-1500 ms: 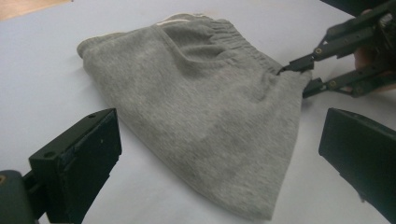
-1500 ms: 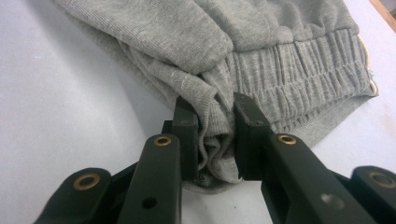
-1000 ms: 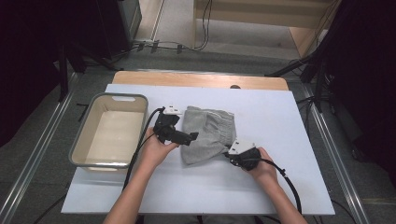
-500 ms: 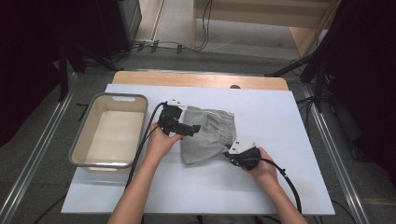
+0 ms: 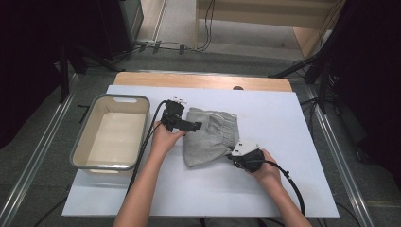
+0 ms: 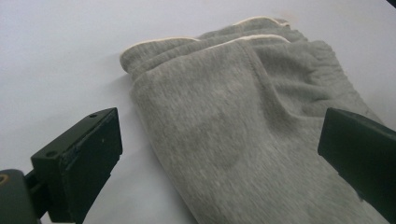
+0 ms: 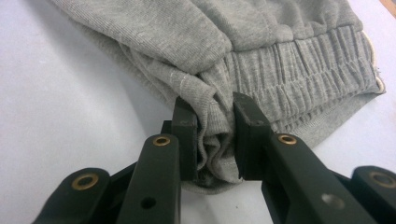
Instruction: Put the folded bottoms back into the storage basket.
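Two tools work one folded grey garment (image 5: 211,135). The right tool (image 7: 215,135) pinches a bunched fleece corner at the garment's near right; the left tool (image 6: 219,154) hovers wide open over its soft left edge. One rounded, rectangular plastic basin (image 5: 80,151) sits left on the smooth white counter (image 5: 283,123).

The white table (image 5: 283,189) lies bare right of and in front of the folded grey sweatpants (image 5: 208,135). On the left the grey plastic basin (image 5: 78,153) blocks the way, leaving a narrow strip between it and the cloth.
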`<state>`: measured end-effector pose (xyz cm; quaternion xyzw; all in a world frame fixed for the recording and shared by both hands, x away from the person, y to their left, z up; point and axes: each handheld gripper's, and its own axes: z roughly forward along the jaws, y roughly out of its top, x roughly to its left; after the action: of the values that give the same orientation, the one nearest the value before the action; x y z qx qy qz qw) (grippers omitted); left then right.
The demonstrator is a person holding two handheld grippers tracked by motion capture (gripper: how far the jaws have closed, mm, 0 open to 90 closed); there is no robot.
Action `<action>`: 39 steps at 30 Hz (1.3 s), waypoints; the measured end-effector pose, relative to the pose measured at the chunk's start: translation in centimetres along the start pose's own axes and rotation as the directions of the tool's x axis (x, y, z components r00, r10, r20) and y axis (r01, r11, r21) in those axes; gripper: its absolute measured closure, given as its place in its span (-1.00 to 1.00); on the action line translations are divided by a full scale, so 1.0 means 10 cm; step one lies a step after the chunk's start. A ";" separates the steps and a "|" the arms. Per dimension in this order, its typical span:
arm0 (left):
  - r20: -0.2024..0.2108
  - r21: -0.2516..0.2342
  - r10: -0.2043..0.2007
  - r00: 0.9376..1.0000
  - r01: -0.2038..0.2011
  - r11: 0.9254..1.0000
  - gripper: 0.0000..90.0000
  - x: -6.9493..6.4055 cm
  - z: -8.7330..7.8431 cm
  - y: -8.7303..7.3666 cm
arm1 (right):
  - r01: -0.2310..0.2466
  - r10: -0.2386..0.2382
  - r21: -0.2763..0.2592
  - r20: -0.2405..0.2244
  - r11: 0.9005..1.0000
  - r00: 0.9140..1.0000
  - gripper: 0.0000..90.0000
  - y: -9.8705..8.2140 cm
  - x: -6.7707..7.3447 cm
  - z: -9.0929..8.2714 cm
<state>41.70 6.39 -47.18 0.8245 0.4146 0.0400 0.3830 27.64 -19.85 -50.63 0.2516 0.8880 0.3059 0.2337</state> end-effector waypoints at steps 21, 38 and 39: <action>0.011 0.031 -0.048 0.999 0.048 0.998 -1.00 0.12 0.19 0.17 | -0.006 0.006 -0.002 -0.007 1.000 1.000 0.58 0.00 -0.01 0.00; 0.043 0.016 -0.110 0.993 0.110 0.994 -0.97 0.22 0.30 0.14 | -0.005 0.005 -0.001 -0.009 1.000 1.000 0.58 0.00 -0.02 0.00; 0.041 0.023 -0.116 0.992 0.115 0.993 -0.96 0.23 0.31 0.14 | -0.005 0.005 -0.001 -0.009 1.000 1.000 0.58 0.00 -0.02 0.00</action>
<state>45.28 5.67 -49.05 0.8038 0.4540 -0.0038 0.3846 27.77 -19.96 -50.57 0.2524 0.8882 0.3082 0.2291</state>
